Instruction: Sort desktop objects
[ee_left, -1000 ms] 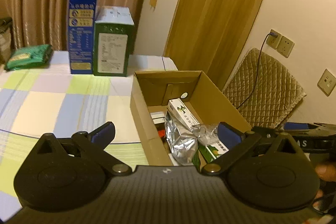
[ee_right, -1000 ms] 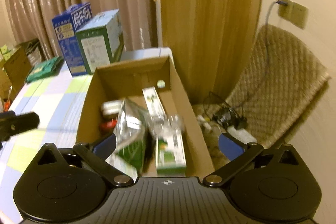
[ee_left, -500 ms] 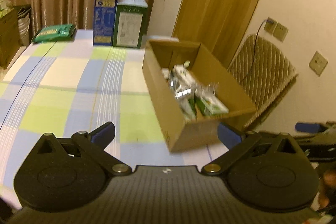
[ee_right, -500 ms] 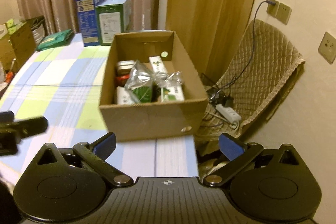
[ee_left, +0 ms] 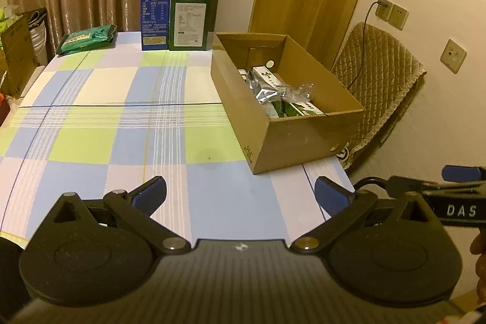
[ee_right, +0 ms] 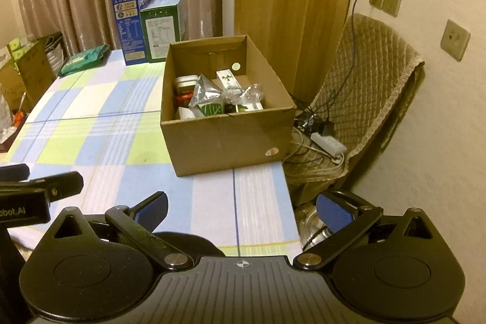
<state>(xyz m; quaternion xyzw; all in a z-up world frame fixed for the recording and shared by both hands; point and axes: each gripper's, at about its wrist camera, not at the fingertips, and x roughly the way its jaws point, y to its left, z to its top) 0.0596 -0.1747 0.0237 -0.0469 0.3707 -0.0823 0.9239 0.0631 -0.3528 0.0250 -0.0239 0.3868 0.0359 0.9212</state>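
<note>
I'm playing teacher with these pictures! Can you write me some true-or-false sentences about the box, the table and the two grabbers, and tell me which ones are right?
1. The cardboard box has packets inside it. True.
2. The left gripper is squeezing a silver bag. False: its jaws are wide open and hold nothing; the silver bag lies in the box.
3. A blue carton and a green carton stand side by side at the far end of the table. True.
4. The right gripper is shut. False: it is open and empty.
5. The flat green packet is inside the box. False: it lies on the table's far left corner.
</note>
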